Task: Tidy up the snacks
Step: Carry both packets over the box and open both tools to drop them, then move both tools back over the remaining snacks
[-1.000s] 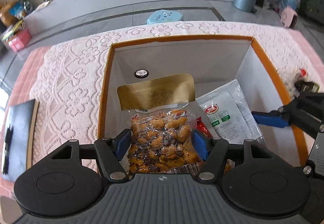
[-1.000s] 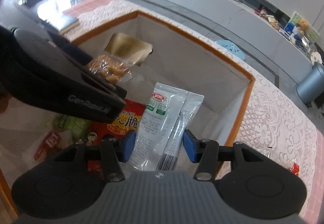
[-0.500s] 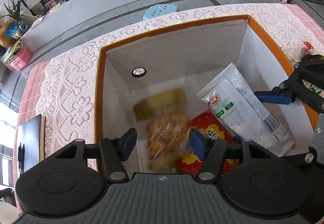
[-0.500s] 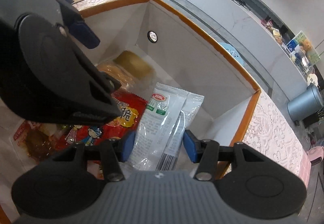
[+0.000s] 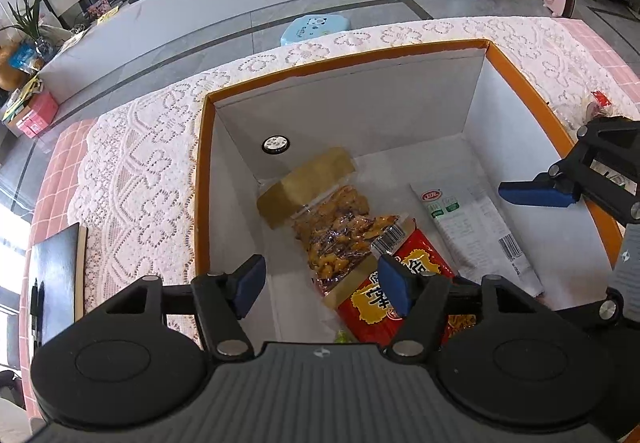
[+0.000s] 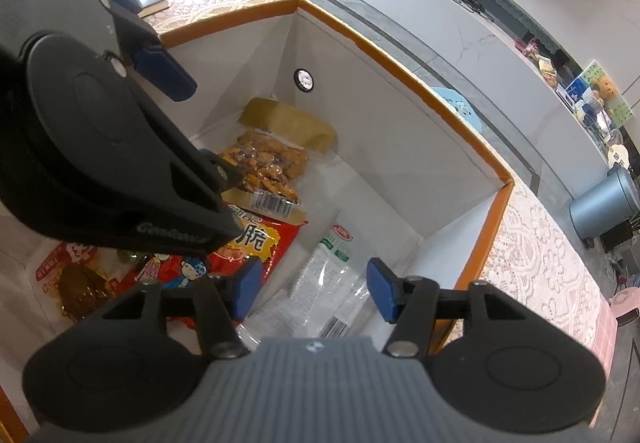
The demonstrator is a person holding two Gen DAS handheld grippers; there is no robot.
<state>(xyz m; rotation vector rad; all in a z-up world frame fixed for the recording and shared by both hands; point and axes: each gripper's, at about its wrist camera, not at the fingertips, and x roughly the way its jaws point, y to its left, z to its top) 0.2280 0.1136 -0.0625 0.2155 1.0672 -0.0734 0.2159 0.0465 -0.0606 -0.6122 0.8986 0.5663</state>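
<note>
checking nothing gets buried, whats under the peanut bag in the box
The peanut bag lies in the box, its barcoded end overlapping the red snack packet. The rest seems to rest on the box floor; anything beneath is hidden.

— Left wrist view: looking steeply down into the orange-rimmed box (image 5: pixel 520 81) from close above its near-left corner.
— Right wrist view: looking down from the near-right, sharing the box interior and peanut packet (image 6: pixel 268 163).

Inside the orange-rimmed white cardboard box (image 5: pixel 520 79), ahead of the left tool (image 5: pixel 320 285), the clear peanut packet (image 5: pixel 340 227) overlaps the red crisp bag (image 5: pixel 384 291), with the white sachet (image 5: pixel 472 227) to their right.
</note>
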